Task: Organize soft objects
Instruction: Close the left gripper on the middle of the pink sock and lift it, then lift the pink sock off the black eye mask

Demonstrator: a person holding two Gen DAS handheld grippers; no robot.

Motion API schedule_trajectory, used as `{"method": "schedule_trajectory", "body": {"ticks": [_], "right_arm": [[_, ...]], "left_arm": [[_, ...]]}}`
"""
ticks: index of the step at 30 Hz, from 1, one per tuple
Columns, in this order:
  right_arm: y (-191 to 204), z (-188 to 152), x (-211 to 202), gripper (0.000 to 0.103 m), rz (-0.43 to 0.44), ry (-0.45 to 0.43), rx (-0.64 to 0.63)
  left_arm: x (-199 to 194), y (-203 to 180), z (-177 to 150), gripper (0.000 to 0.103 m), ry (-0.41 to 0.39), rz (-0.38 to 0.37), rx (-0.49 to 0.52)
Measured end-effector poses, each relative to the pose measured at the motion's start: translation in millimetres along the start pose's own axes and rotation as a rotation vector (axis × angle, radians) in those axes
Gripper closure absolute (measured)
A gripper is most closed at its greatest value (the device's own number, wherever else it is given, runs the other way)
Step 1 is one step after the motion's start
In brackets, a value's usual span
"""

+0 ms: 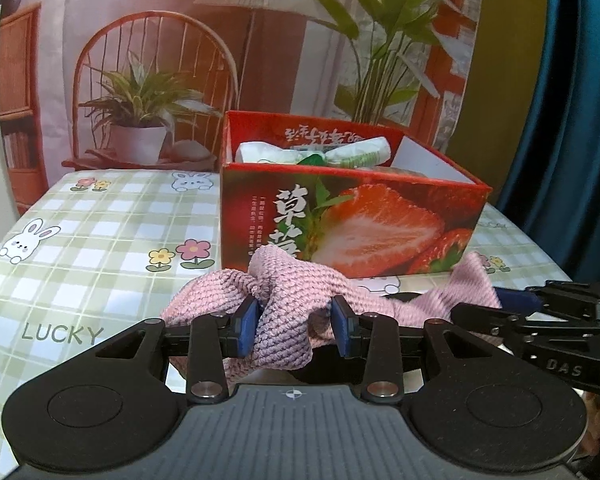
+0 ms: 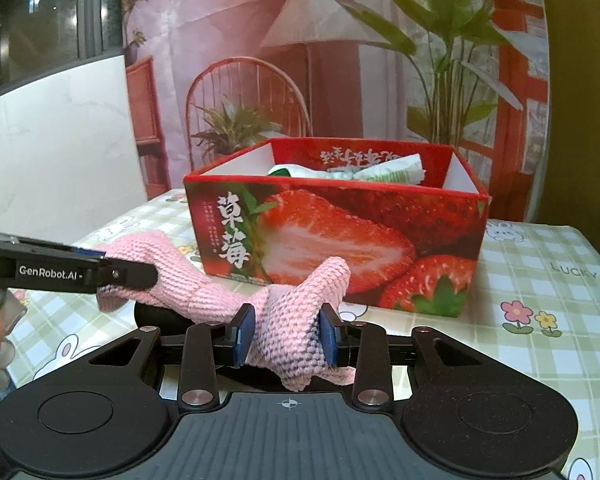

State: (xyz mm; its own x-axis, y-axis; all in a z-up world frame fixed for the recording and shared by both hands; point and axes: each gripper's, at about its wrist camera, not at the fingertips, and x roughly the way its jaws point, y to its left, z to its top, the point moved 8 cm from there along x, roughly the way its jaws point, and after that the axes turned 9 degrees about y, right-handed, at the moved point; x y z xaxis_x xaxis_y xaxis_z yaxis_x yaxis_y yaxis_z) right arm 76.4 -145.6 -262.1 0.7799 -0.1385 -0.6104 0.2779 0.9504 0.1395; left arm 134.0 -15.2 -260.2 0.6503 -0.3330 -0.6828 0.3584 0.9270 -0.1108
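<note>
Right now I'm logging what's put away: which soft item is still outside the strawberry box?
The pink knitted cloth, held in front of the box by both grippers; the white-and-green packets are inside.

Two tools: the left tool (image 1: 296, 326) and the right tool (image 2: 287, 334). One pink cloth (image 1: 288, 292). One box (image 1: 352, 224) on one counter (image 1: 100, 216). In the box, white-and-green packets (image 1: 312, 152); how many cannot be told.

Warm, even indoor light; soft shadows; strong fisheye bending at edges; dark vignette corners; slight softness overall.
</note>
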Motion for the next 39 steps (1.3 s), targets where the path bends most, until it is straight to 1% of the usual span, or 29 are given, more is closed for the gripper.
{"method": "schedule_trajectory", "body": {"ticks": [2,5,7,11,13,14,16,19,23,26,28,29,30,31,32,34,39], "right_arm": [[1,-2,1,0.075,0.001,0.012,0.002],[3,-2,0,0.077,0.008,0.006,-0.005],[4,-2,0,0.081,0.015,0.005,-0.009],[1,-8,8,0.081,0.003,0.049,0.0],[-2,-12,10,0.081,-0.004,0.067,0.012],[-5,-14,11,0.081,-0.01,0.079,0.024],[-10,-17,13,0.079,-0.013,0.096,0.051],[-16,-21,15,0.075,-0.017,0.116,0.073],[-17,-26,18,0.072,-0.018,0.141,0.079],[-18,-27,17,0.066,-0.03,0.15,0.086],[-21,-28,16,0.054,-0.049,0.156,0.096],[-23,-30,15,0.051,-0.059,0.162,0.105],[-26,-31,15,0.05,-0.066,0.17,0.116],[-29,-33,16,0.049,-0.071,0.18,0.129],[-32,-36,17,0.048,-0.08,0.194,0.145],[-37,-41,21,0.046,-0.081,0.216,0.173],[-39,-51,31,0.048,-0.046,0.263,0.212]], "left_arm": [[-1,-1,0,0.063,-0.001,-0.021,0.006],[0,-5,-1,0.064,-0.001,-0.051,0.019],[4,-3,-2,0.064,0.012,-0.061,0.009],[14,8,-7,0.063,0.073,-0.057,-0.056],[18,15,-11,0.056,0.107,-0.052,-0.094],[19,18,-12,0.056,0.117,-0.054,-0.108],[19,20,-14,0.051,0.126,-0.057,-0.121],[22,23,-16,0.046,0.147,-0.055,-0.137],[27,23,-18,0.046,0.169,-0.056,-0.14],[28,23,-21,0.046,0.172,-0.058,-0.14],[29,24,-22,0.048,0.175,-0.061,-0.145],[29,25,-23,0.051,0.174,-0.062,-0.149],[30,26,-23,0.057,0.175,-0.063,-0.153],[31,27,-24,0.061,0.178,-0.065,-0.155],[31,27,-24,0.062,0.18,-0.07,-0.157],[31,25,-24,0.069,0.178,-0.079,-0.155],[30,21,-24,0.074,0.171,-0.09,-0.139]]}}
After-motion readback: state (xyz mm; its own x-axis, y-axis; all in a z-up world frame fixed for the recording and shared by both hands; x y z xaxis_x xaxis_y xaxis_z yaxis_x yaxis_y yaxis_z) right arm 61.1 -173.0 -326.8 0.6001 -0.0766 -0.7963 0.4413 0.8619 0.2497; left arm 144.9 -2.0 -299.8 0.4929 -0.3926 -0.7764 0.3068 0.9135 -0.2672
